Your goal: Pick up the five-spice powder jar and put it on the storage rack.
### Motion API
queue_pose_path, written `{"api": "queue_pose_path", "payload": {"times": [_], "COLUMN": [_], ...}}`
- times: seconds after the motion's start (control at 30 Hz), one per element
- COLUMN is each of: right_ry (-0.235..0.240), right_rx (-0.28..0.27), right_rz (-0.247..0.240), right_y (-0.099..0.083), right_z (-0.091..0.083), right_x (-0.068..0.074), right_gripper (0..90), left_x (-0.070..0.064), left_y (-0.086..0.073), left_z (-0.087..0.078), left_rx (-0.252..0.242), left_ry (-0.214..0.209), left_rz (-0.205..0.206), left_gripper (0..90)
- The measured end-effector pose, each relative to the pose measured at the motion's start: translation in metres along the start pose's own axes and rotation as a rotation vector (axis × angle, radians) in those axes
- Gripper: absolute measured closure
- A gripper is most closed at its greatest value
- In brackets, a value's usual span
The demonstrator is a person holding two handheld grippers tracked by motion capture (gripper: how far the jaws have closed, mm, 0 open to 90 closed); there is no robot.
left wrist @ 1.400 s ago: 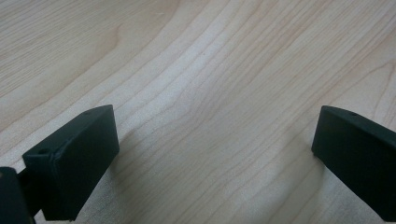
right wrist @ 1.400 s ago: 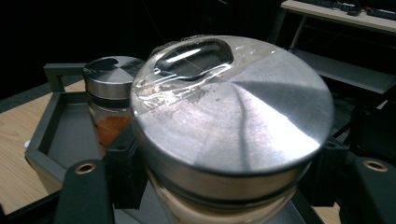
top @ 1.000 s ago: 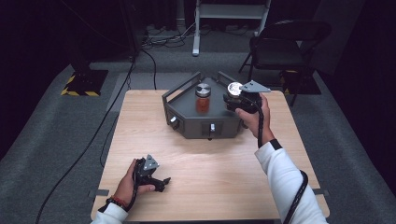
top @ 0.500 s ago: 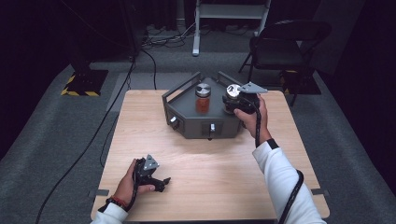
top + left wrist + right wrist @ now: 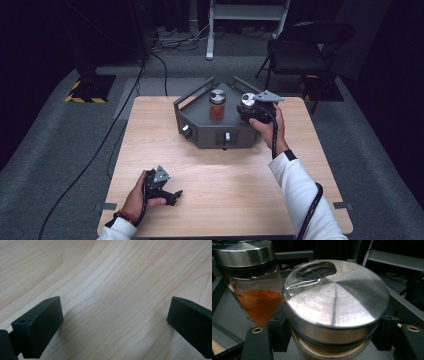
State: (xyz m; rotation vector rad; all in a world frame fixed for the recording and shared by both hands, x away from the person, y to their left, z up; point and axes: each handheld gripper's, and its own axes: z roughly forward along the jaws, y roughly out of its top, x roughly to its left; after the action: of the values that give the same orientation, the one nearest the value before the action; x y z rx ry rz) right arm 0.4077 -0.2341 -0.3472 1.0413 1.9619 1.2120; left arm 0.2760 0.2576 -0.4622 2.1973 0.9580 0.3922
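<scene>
Clamping a steel-lidded jar (image 5: 332,312), the right hand-held gripper (image 5: 248,111) stands over the grey tray (image 5: 200,131).

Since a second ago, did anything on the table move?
Hardly anything. The right gripper stays at the grey metal rack, its jaws around the glass jar with the shiny steel lid; any shift is too small to tell. The jar of orange powder stands in the rack as before. The left gripper still rests open on the light wooden table.
</scene>
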Motion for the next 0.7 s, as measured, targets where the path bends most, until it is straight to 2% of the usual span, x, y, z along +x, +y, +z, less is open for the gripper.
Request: {"api": "queue_pose_path", "payload": {"times": [0.3,0.47,0.57,0.67,0.7], "right_ry": [0.004,-0.016,-0.024,-0.04,-0.042], "right_rx": [0.002,0.018,0.038,0.065,0.075], "right_rz": [0.029,0.019,-0.011,-0.068,-0.09], "right_y": [-0.0027,-0.0029,-0.0017,0.0021,0.0033], "right_z": [0.0029,0.0055,0.0063,0.0049,0.0041], "right_x": [-0.0035,0.0003,0.0015,0.0045,0.0054], "right_gripper": [30.4,25.5,20.6,8.6,7.4], "left_x": [0.0,0.0003,0.0003,0.0003,0.0003], "left_y": [0.0,0.0,0.0,0.0,0.0], "left_z": [0.0,0.0,0.0,0.0,0.0], "left_rx": [0.0,0.0,0.0,0.0,0.0], "left_ry": [0.0,-0.003,-0.003,-0.004,-0.003], "left_rz": [0.0,0.004,0.004,0.004,0.005], "left_gripper": [0.1,0.1,0.1,0.1,0.1]}}
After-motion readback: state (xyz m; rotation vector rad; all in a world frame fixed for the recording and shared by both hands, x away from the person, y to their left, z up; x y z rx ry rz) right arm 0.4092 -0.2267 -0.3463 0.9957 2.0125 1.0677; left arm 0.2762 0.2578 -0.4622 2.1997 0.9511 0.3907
